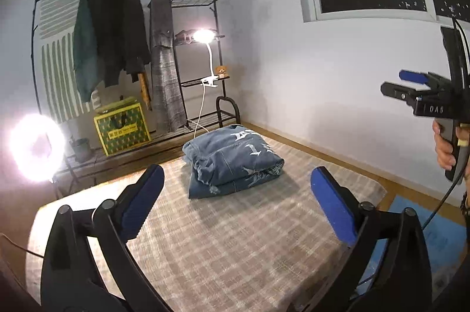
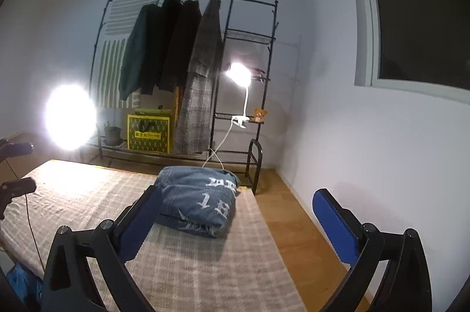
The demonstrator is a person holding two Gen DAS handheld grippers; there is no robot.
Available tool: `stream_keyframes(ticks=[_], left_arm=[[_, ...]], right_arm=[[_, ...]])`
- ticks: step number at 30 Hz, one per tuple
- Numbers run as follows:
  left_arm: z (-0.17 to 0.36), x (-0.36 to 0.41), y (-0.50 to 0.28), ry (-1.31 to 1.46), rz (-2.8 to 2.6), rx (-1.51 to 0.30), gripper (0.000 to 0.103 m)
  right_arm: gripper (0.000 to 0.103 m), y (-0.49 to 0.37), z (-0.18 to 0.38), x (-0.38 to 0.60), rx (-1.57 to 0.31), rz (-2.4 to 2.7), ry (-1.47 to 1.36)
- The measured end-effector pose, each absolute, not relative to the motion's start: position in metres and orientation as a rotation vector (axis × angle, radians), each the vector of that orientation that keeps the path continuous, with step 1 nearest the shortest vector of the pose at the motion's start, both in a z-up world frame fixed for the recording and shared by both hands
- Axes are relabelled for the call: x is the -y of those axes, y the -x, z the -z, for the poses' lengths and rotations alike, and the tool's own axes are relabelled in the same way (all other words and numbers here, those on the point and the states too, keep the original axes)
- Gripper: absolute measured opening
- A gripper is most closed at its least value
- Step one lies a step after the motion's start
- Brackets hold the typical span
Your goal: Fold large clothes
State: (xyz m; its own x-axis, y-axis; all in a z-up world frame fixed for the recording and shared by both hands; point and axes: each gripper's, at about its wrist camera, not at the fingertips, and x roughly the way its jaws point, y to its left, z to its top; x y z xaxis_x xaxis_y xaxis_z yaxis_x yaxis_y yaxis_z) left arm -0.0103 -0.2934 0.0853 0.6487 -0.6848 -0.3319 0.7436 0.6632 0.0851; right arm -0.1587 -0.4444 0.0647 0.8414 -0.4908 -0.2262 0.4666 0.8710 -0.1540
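Note:
A blue denim garment with white lettering (image 1: 232, 162) lies folded into a thick bundle on the checked cloth of the table (image 1: 235, 238), toward its far edge. It also shows in the right wrist view (image 2: 199, 200). My left gripper (image 1: 236, 206) is open and empty, held above the table short of the bundle. My right gripper (image 2: 235, 224) is open and empty, raised above the table's right side near the bundle. The right gripper also shows in the left wrist view (image 1: 411, 82) at the right edge, held by a hand.
A black clothes rack (image 1: 123, 47) with hanging dark coats stands behind the table. A yellow-green box (image 1: 122, 128), a clip lamp (image 1: 204, 35) and a small teddy bear (image 1: 221, 71) sit on it. A bright ring light (image 1: 36, 147) glares at left. White wall and window at right.

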Motion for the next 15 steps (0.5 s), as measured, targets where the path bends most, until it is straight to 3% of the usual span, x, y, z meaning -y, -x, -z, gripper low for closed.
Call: stream_keyframes(ticks=[15], left_arm=[[-0.020,0.279,0.008,-0.160,0.742,-0.335,0.103]], right_arm=[[0.103,0.144,-0.002,0.416,-0.327,0.624,0.101]])
